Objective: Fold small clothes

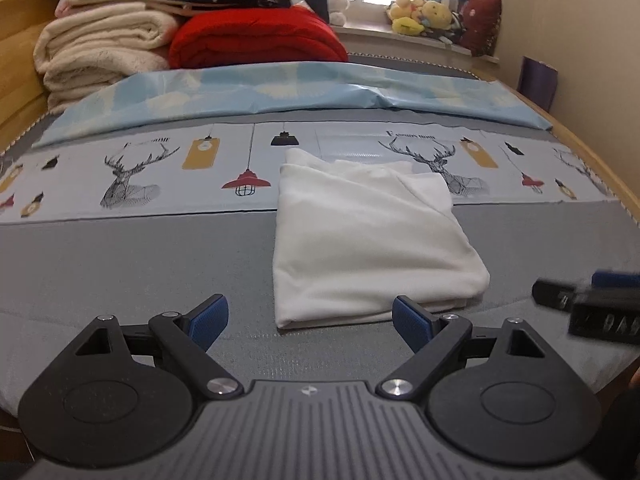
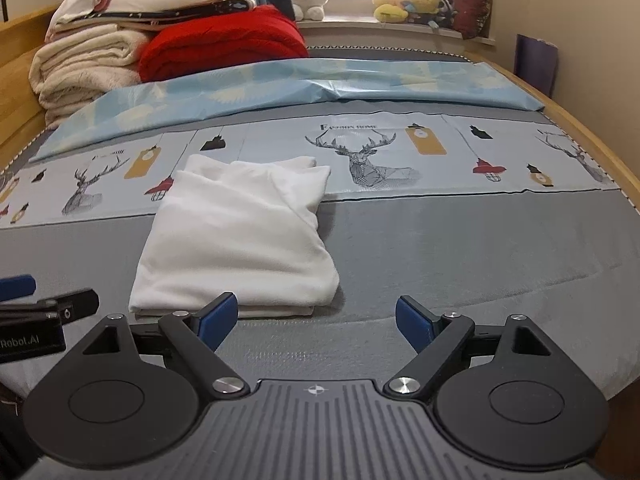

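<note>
A white garment (image 1: 368, 240) lies folded into a neat rectangle on the grey bed cover, its far end reaching onto the deer-print strip. In the right wrist view the same white garment (image 2: 240, 236) sits left of centre. My left gripper (image 1: 310, 320) stands open just short of the garment's near edge, nothing between its blue pads. My right gripper (image 2: 316, 320) is open too, to the right of the garment's near corner, and holds nothing. Each gripper shows at the edge of the other's view: the right gripper (image 1: 592, 300), the left gripper (image 2: 36, 304).
The bed (image 2: 480, 248) has a wooden frame on both sides. At the head lie a stack of cream blankets (image 1: 100, 48) and a red quilt (image 1: 256, 40) under folded linen. Plush toys (image 2: 408, 2) sit on the windowsill. A light blue sheet (image 1: 300, 88) lies across the bed.
</note>
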A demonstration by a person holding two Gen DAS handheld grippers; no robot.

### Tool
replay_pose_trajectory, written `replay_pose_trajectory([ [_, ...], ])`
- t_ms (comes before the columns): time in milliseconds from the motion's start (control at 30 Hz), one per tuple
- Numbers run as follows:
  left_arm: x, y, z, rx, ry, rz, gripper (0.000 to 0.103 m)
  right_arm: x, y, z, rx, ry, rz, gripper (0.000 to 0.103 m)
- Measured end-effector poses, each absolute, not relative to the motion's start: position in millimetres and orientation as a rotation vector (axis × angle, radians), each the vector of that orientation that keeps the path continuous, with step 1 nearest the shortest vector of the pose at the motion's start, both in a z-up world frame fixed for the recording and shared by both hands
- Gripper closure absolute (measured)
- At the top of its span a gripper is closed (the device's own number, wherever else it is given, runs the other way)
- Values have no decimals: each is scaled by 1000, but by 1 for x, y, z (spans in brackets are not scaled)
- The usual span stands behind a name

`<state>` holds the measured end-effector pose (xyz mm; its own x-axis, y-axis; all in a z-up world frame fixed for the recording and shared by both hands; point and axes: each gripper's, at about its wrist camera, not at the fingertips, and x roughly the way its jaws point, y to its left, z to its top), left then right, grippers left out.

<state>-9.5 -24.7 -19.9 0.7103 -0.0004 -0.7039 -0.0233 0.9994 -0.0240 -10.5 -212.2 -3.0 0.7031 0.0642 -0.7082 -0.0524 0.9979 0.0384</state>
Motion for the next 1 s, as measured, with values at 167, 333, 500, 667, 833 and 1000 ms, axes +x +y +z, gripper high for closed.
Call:
replay_pose_trajectory([
  [167,-7,-18,-26,-58,785,16,1,-6,-205,-5,-7,797,71,15],
  [333,2,-19,-34,-72,827,10,1,-3,-205,-12,-14,824,64,15],
  [500,3,-21,-37,-55,836,-6,1,-2,-205,-13,-15,829,65,15],
  [667,2,-21,-37,-58,834,-18,1,-2,-203,-13,-18,832,67,14],
  [833,2,-21,-36,-56,834,-24,1,-1,-200,-13,-27,834,69,14],
  [1000,2,-20,-36,-54,833,-32,1,-1,-200,-14,-27,835,69,14],
])
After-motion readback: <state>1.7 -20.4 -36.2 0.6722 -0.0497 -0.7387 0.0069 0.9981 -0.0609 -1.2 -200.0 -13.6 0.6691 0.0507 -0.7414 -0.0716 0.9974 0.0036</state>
